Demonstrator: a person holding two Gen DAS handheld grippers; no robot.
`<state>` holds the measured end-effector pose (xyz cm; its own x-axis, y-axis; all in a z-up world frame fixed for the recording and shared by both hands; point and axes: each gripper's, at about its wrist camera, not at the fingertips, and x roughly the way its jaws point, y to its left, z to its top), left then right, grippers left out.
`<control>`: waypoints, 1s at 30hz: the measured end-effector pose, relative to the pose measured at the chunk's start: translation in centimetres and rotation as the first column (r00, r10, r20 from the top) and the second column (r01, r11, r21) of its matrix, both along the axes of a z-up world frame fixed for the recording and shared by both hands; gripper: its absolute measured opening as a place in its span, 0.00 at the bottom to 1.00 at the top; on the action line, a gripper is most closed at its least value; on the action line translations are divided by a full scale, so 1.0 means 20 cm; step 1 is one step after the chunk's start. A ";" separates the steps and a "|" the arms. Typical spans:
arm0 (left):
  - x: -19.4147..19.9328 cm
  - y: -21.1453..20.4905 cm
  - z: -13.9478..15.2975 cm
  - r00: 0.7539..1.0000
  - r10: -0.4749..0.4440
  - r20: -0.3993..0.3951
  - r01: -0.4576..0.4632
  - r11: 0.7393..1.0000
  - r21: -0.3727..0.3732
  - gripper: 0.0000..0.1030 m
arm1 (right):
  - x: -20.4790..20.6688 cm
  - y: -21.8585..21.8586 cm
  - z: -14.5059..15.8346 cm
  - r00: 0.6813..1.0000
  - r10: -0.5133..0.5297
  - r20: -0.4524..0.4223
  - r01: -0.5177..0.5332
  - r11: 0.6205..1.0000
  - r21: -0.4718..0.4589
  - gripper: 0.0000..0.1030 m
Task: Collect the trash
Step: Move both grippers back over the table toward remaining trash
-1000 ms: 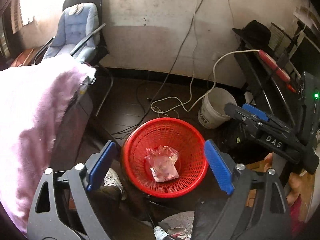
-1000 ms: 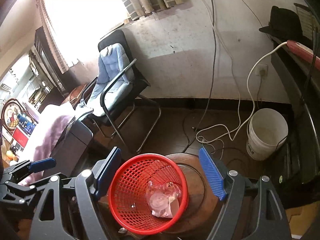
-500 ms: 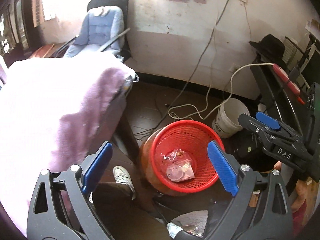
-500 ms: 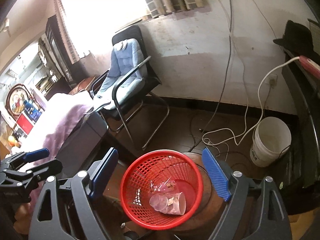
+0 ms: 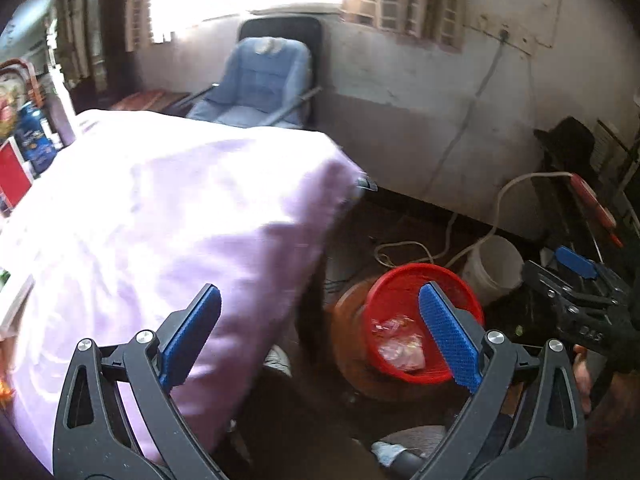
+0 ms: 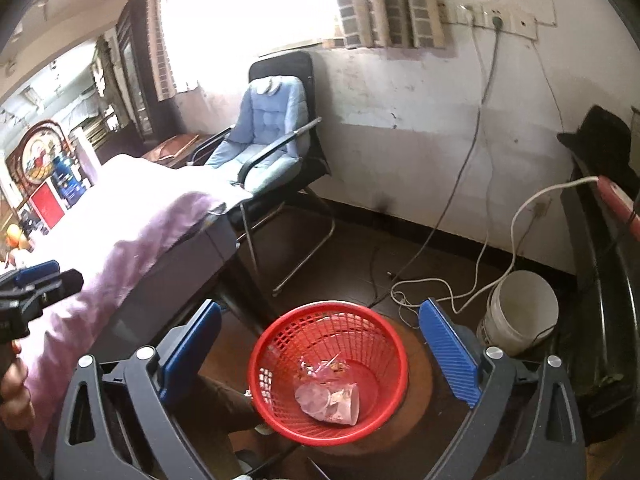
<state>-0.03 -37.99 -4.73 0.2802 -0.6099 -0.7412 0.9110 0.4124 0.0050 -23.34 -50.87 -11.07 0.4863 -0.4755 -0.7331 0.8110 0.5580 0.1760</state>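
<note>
A red mesh basket (image 6: 276, 346) stands on a round brown stool (image 6: 420, 380); it also shows in the left wrist view (image 5: 384, 288). Inside lie a clear plastic cup and crumpled wrappers (image 6: 328, 398), also seen in the left wrist view (image 5: 400, 344). My right gripper (image 6: 320, 354) is open and empty above the basket. My left gripper (image 5: 320, 334) is open and empty, over the edge of a table draped in a lilac cloth (image 5: 160, 220), left of the basket. The right gripper shows at the right edge of the left wrist view (image 5: 576, 280).
A blue-cushioned black chair (image 6: 272, 140) stands by the wall. A white bucket (image 6: 520, 312) and loose cables (image 6: 440, 280) are on the dark floor. A dark desk with a black hat (image 6: 600, 136) is on the right. Boxes and bottles (image 5: 28, 140) sit at the far left.
Both grippers have lifted and drawn back from the basket. The left one has swung left toward the lilac-covered table, so the basket now sits behind its right finger. Both stayed open.
</note>
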 end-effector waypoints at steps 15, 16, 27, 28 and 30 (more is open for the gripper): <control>0.40 0.68 0.18 0.952 0.281 0.120 -0.274 0.959 -0.067 0.93 | 0.28 0.35 0.16 0.983 0.177 -0.053 -0.181 0.981 -0.074 0.94; 0.44 0.74 0.19 0.943 0.308 0.122 -0.302 0.951 -0.071 0.93 | 0.31 0.38 0.17 0.979 0.195 -0.057 -0.199 0.977 -0.080 0.94; 0.82 1.39 0.27 0.802 0.560 0.208 -0.559 0.826 -0.072 0.93 | 0.71 0.70 0.29 0.915 0.402 -0.038 -0.404 0.910 -0.098 0.94; 0.86 1.44 0.26 0.788 0.579 0.208 -0.580 0.812 -0.065 0.93 | 0.75 0.74 0.30 0.906 0.422 -0.036 -0.424 0.900 -0.099 0.94; 0.97 1.56 0.24 0.761 0.622 0.185 -0.626 0.778 -0.043 0.93 | 0.82 0.80 0.32 0.889 0.456 -0.038 -0.458 0.883 -0.106 0.94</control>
<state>19.36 -6.71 0.06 0.7218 -0.2390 -0.6495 0.4339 0.8874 0.1556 -6.92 -34.83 -4.73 0.6606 -0.2796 -0.6967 0.4631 0.8822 0.0851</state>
